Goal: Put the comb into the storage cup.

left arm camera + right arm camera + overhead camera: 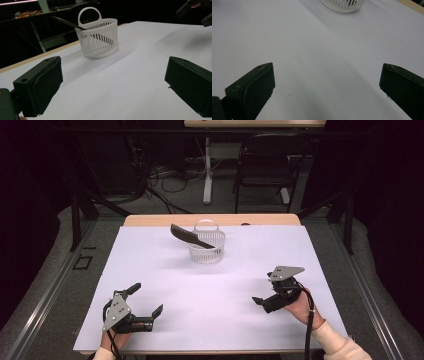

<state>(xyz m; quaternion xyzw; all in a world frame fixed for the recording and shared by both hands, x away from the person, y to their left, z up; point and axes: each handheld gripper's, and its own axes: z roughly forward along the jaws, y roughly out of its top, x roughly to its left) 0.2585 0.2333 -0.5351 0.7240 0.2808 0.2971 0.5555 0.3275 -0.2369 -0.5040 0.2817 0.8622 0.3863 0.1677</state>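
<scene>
Basket (206, 247) near the far edge of the table (150, 270), comb (187, 235) leaning in it; left gripper (148, 298) and right gripper (263, 292) by the near corners.

- The high view looked down and forward over the table (150, 270).
- Both gripper views sat low near the tabletop, each facing the white basket (97, 40), which all three shared.

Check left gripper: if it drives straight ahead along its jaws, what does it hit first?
Probably the white basket with the black comb leaning in it. The left gripper, jaws open, points over bare white table toward it, slightly left of centre. Depth is unclear.
</scene>
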